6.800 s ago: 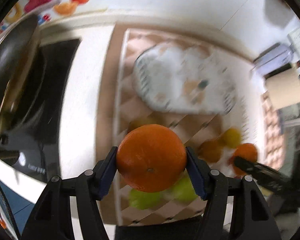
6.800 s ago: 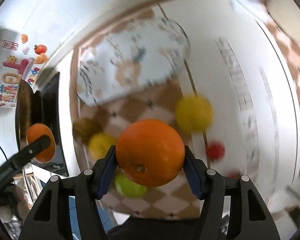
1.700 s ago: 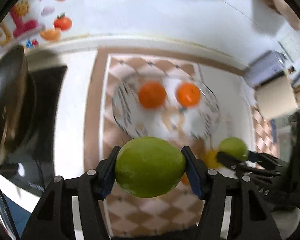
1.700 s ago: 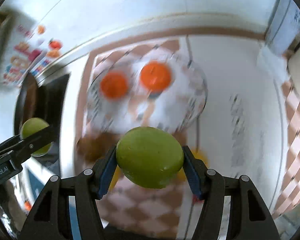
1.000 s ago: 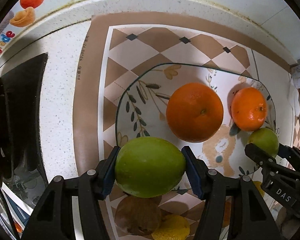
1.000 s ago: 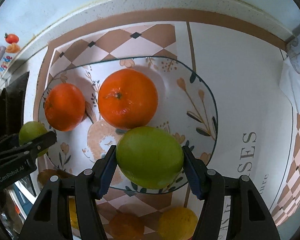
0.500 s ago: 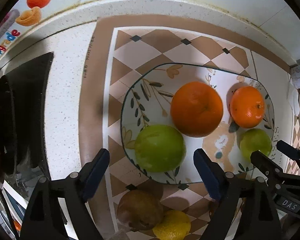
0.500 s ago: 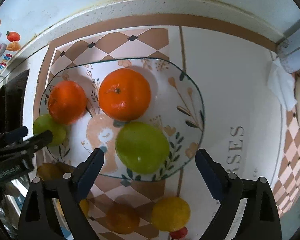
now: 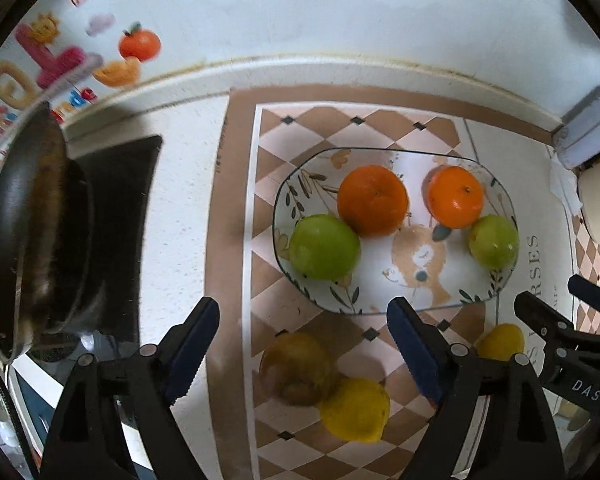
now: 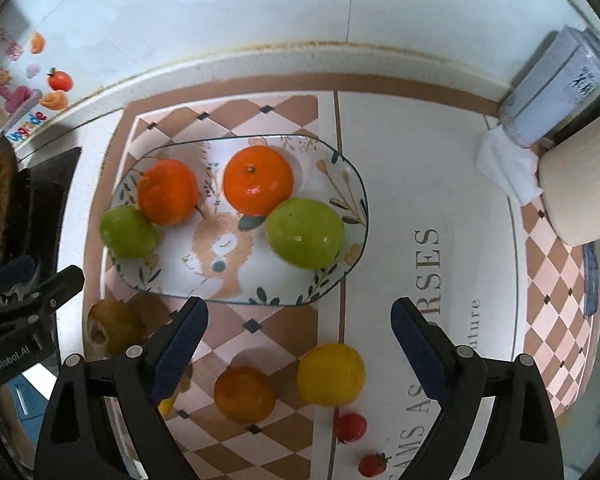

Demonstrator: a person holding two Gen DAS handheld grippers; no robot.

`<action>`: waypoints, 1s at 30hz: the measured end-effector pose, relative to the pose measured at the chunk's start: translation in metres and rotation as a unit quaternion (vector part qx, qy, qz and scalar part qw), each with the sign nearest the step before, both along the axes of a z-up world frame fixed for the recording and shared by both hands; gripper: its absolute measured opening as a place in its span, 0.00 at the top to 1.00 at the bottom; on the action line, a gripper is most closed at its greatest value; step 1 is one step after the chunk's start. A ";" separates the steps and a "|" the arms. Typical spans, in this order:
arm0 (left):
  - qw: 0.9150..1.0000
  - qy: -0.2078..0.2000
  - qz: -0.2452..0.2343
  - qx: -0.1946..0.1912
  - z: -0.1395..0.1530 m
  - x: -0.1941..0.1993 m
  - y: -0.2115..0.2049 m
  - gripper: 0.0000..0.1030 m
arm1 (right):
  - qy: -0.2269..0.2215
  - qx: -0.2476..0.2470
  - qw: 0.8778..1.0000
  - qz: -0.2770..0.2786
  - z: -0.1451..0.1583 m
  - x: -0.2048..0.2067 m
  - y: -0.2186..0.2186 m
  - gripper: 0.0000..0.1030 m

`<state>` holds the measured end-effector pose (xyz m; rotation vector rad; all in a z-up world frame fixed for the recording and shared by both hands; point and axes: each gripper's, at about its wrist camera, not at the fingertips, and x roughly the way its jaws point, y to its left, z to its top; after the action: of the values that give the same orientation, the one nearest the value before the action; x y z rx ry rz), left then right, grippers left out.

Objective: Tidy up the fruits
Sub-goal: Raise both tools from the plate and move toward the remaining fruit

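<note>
Both tongs, left [image 9: 302, 344] and right [image 10: 298, 340], gape wide and empty. The oval plate [image 10: 356, 200], long axis running left to right, holds two oranges [image 10: 258, 180] and two green fruits [image 10: 304, 232].

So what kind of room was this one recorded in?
Most likely a home kitchen: a dark frying pan sits on a black cooktop beside a pale counter against a white wall. Fruit lies on a patterned plate and checkered mat.
</note>
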<state>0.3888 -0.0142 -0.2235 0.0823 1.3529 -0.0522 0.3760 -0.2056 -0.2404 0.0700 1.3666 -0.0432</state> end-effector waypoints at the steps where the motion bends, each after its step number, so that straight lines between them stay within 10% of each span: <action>1: 1.000 -0.006 0.000 0.001 0.004 -0.005 -0.001 0.17 | -0.005 -0.002 1.000 0.002 0.003 -0.004 0.003 0.08; 30: 0.990 -0.133 -0.001 -0.045 0.118 -0.116 0.001 0.17 | -0.160 0.006 0.987 -0.009 0.143 -0.136 0.015 0.08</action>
<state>0.2733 -0.0129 -0.1059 0.0147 1.0820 -0.1007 0.2395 -0.1903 -0.0974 0.0961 1.0447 -0.0369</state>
